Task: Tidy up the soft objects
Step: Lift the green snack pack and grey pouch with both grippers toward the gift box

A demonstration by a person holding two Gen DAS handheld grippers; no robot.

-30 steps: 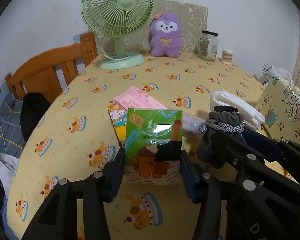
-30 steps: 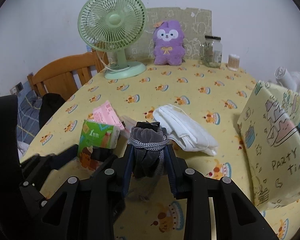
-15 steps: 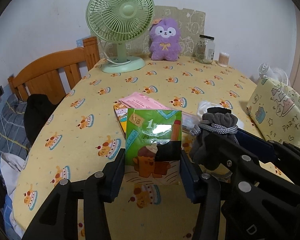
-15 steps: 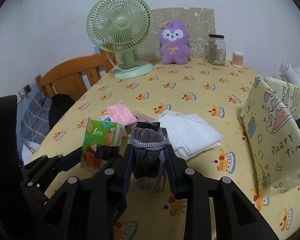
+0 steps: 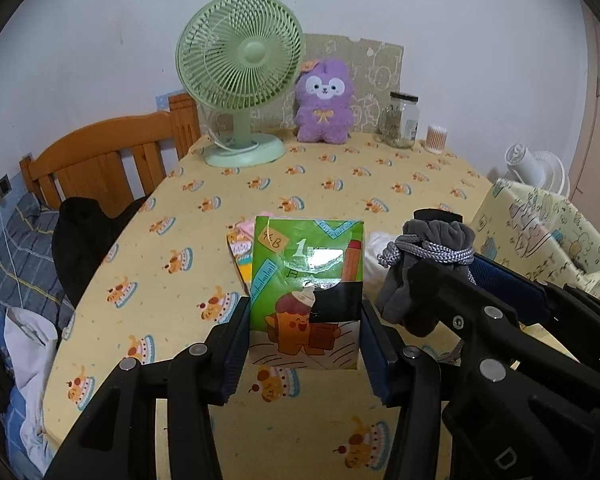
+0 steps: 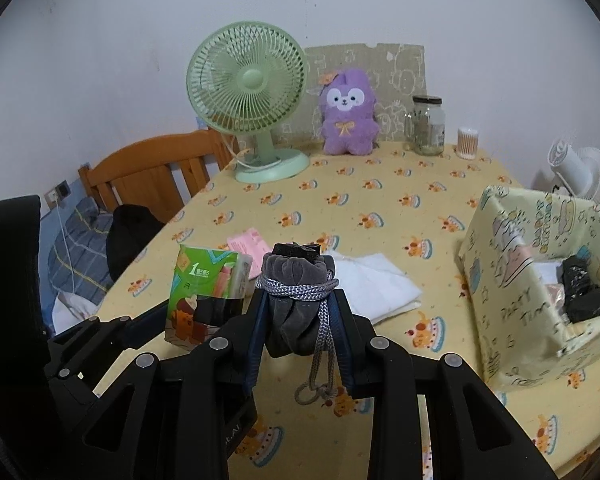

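The left gripper (image 5: 304, 344) is clamped on a green tissue pack (image 5: 306, 296), which stands upright between its two fingers, lifted above the yellow cake-print tablecloth (image 5: 340, 176). The right gripper (image 6: 300, 344) is clamped on a grey drawstring pouch (image 6: 296, 300); the pouch's grey cord (image 6: 320, 360) is wound round its neck and hangs down in a loop between the fingers. In the right wrist view the tissue pack sits at 9 o'clock from the pouch, just beside it. On the tablecloth behind them lie a pink packet (image 6: 248, 242) and a folded white cloth (image 6: 374, 284). At 3 o'clock stands an open party-print box (image 6: 512, 292) holding a black item (image 6: 582, 294). At 12 o'clock, along the far edge, stand a green desk fan (image 6: 248, 92), a purple plush toy (image 6: 348, 114) and a glass jar (image 6: 428, 126).
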